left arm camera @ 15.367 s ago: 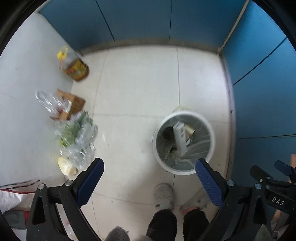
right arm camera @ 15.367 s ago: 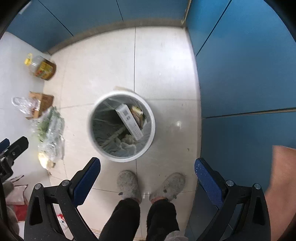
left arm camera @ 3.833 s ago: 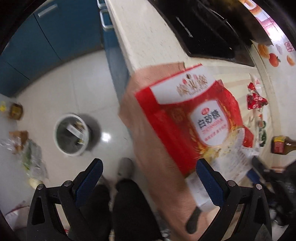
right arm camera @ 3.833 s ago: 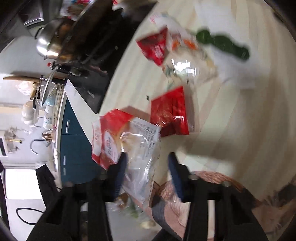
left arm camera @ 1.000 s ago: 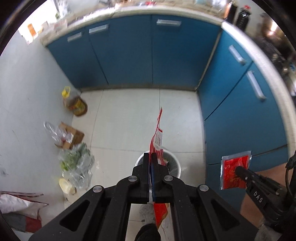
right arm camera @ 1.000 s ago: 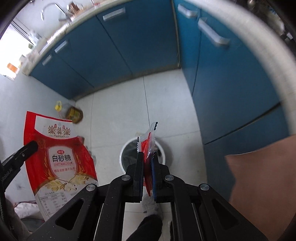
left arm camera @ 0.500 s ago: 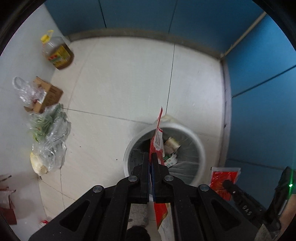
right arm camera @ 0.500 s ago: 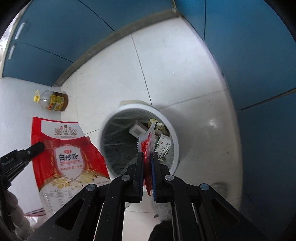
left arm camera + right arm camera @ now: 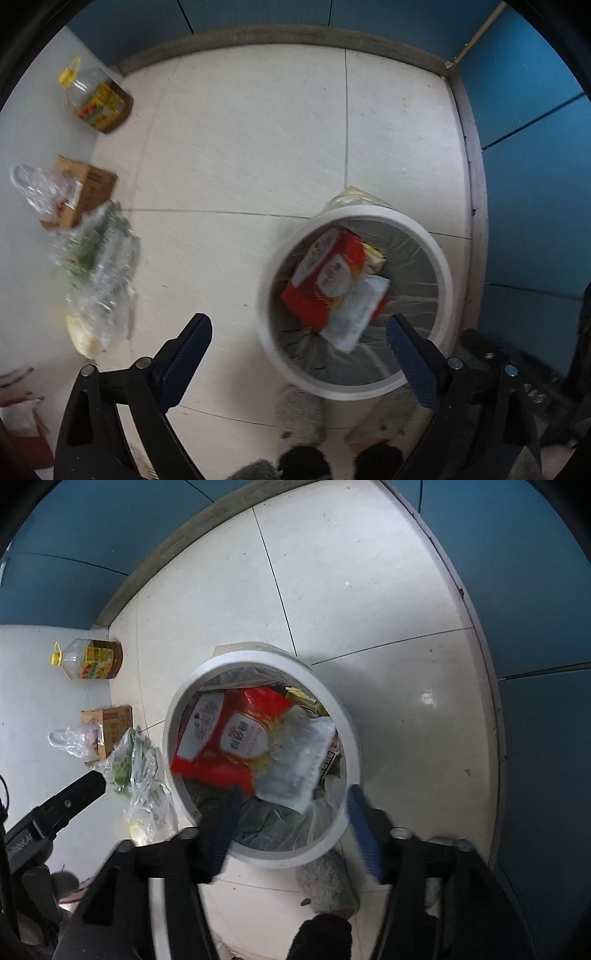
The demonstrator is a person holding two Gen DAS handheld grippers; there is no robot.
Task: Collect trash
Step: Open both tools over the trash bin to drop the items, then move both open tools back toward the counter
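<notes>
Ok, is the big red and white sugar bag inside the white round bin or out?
Inside: the red and white sugar bag lies within the white round bin, free of both opening grippers.

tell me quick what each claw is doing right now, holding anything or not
Left claw: jaws opening, nothing between them; the red sugar bag lies in the trash bin.
Right claw: jaws opening, nothing held.

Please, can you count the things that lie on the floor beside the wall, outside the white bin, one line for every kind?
Oil bottle: 1
Cardboard box: 1
Clear plastic bag, crumpled beside the box: 1
Plastic bag of greens: 1
Total: 4
</notes>
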